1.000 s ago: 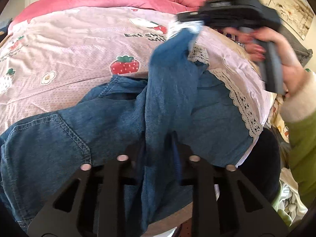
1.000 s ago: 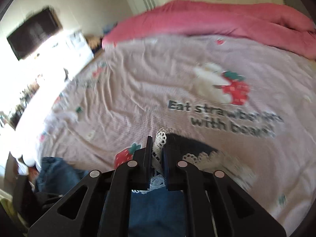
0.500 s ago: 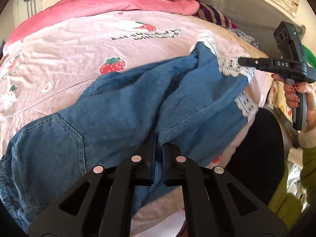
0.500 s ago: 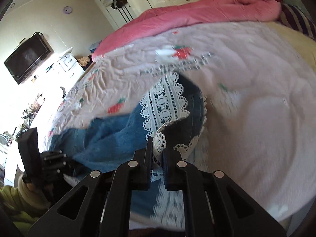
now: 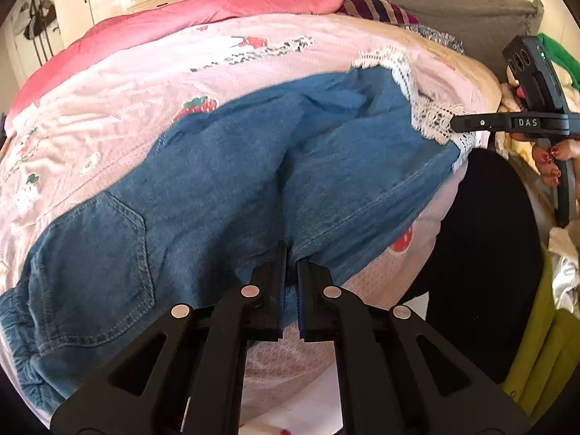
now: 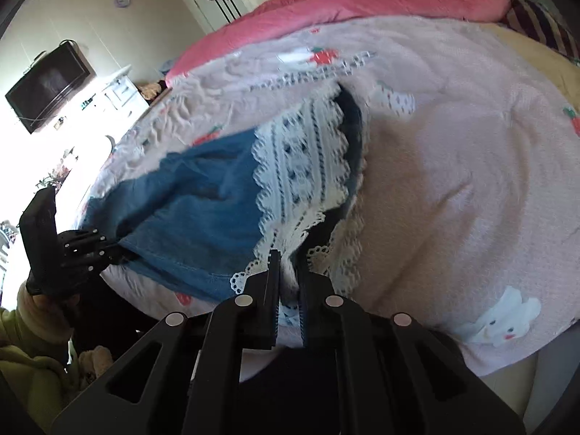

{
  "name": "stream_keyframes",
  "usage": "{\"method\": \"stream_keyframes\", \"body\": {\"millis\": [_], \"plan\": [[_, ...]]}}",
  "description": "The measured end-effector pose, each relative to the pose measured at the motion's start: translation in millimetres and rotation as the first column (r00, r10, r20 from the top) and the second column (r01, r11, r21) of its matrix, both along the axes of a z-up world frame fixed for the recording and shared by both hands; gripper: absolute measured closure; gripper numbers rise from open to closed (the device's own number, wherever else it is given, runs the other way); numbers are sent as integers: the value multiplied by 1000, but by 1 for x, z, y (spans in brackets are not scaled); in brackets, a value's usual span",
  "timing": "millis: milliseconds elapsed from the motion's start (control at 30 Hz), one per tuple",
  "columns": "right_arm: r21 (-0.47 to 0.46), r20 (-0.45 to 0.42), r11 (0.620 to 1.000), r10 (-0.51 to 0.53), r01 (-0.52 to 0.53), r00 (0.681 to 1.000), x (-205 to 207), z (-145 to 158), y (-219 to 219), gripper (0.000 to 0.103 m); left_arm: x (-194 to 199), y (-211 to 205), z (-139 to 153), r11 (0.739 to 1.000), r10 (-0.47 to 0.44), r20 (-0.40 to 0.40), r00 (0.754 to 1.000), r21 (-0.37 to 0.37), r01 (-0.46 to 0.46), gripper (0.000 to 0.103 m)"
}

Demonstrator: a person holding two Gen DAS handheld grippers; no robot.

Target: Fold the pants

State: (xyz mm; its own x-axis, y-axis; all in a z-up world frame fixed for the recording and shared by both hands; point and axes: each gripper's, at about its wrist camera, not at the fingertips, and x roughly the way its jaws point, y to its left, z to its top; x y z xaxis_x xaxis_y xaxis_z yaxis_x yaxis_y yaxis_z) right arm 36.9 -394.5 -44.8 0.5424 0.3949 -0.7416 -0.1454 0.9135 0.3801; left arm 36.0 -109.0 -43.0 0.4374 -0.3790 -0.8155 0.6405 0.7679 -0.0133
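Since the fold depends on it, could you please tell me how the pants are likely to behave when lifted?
Probably floppy: the pants rumple between the left hand-held gripper and right hand-held gripper, so any unheld part should sag. The lace hem looks delicate and may snag. On the blanket they would likely bunch rather than slide.

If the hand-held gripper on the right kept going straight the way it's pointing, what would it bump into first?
The right hand-held gripper is already shut on the white lace hem of the denim pants. Straight ahead lies more of that lace, spread over the pink strawberry blanket; depth is hard to judge.
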Motion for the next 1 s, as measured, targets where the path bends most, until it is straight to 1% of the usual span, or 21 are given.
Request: {"method": "stream_keyframes", "body": {"millis": [67,100,167,200,233,300,367,433,467,533,567,600,667,700,733,767,833,867,900,967,1000], "plan": [[-16,-7,1000,-6,6,1000,-3,-3,-2,92,-3,-1,-4,1000,-11,-1,1000,8,11,103],[-20,-13,1000,-13,12,1000,-5,-5,-4,89,-4,-1,-6,1000,-19,-1,1000,12,19,101],[-26,-28,999,-33,32,999,-9,-6,-9,74,-5,0,-8,1000,-21,-3,1000,12,21,101],[-43,-38,998,-48,46,998,-12,-5,-12,58,-5,2,-8,1000,-23,-5,1000,9,24,101],[-50,-41,997,-59,57,997,-14,-4,-15,57,-5,3,-7,1000,-23,-4,1000,5,23,101],[-32,-29,997,-72,71,997,-17,4,-18,57,-7,6,-5,1000,-27,-5,1000,-7,27,100],[-19,34,997,-74,74,997,-17,25,-16,55,-10,10,-1,1000,-28,-4,1000,-13,28,99],[-16,89,999,-47,48,995,-10,43,-6,44,-15,17,4,999,-30,-10,999,-34,30,95],[-23,119,1000,-8,11,993,0,54,8,43,-17,23,7,999,-25,-17,1000,-46,24,93],[-34,144,997,79,-74,986,21,67,37,43,-22,34,14,999,3,-6,1000,-44,-3,86],[-40,150,993,115,-110,982,30,70,50,43,-24,43,21,998,23,5,1000,-57,-23,85],[-51,154,984,178,-173,972,46,74,73,43,-24,50,25,997,44,13,999,-64,-44,83],[-82,153,960,278,-268,948,77,75,117,42,-25,70,39,991,120,52,991,-62,-116,77],[-86,142,948,315,-305,939,89,74,133,42,-23,80,46,986,159,76,984,-56,-155,68],[-86,125,938,344,-335,931,103,72,150,42,-20,88,50,980,195,94,976,-47,-191,65],[-79,91,928,370,-363,925,123,66,169,42,-15,100,54,971,237,110,965,-36,-235,65],[-71,41,916,398,-394,917,148,58,191,42,-3,116,57,954,298,102,949,-45,-295,65],[-81,13,912,404,-401,915,162,53,204,43,2,121,56,949,315,97,944,-49,-312,64],[-86,-8,909,409,-408,913,169,49,212,42,8,129,52,941,339,85,937,-50,-335,64],[-95,-58,906,409,-413,911,188,39,223,42,17,138,40,922,386,59,921,-5,-386,63],[-95,-76,905,409,-415,909,193,35,226,42,20,144,31,913,408,32,912,11,-409,63]]}}
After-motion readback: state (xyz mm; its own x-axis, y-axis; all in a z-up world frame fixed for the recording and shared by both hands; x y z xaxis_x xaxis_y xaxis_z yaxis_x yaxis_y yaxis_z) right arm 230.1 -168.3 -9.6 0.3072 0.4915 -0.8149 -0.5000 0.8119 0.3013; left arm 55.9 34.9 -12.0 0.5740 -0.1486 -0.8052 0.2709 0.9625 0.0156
